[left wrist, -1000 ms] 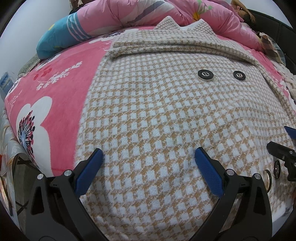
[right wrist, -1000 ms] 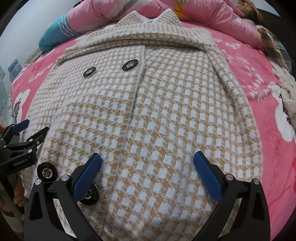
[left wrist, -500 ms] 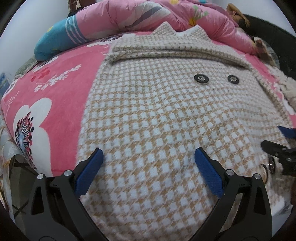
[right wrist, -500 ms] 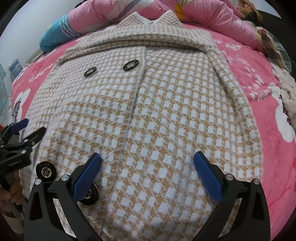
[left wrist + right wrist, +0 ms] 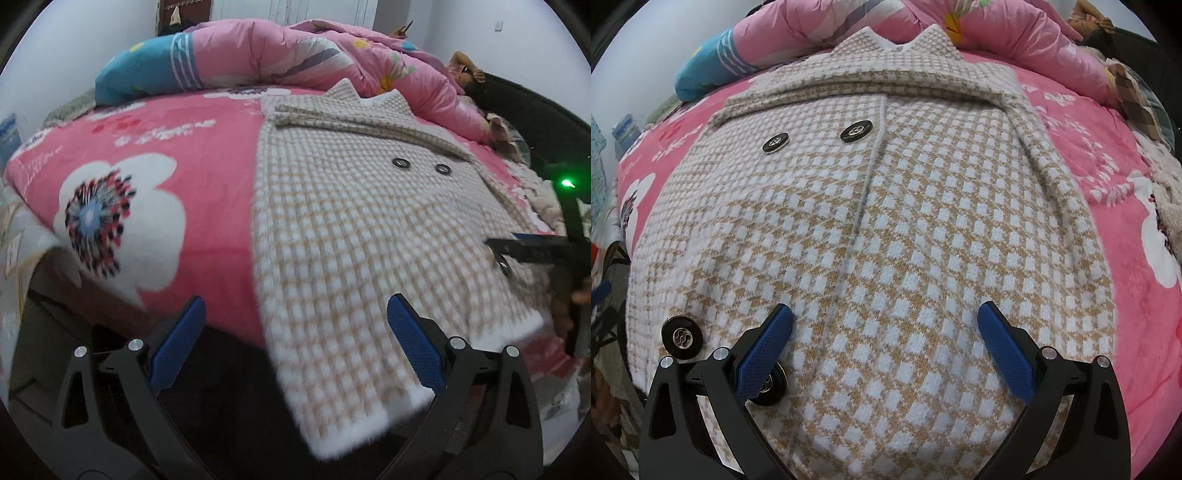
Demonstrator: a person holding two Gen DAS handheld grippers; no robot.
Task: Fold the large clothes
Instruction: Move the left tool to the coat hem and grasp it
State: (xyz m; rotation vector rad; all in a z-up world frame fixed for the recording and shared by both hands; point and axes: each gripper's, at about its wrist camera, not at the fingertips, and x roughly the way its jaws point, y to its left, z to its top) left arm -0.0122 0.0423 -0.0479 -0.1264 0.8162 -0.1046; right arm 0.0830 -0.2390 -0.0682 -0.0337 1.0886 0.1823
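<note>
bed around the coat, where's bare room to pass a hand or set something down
Bare blanket lies left of the coat, between its left edge and the quilt. A narrower pink strip runs along the coat's right sleeve. The head of the bed is crowded by the quilt, and the far right edge by piled fabric.

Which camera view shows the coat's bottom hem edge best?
The left wrist view: the checked coat ends in a white hem edge overhanging the bed's side, though slightly blurred. In the right wrist view the coat fills the frame, its hem hidden behind the gripper.
</note>
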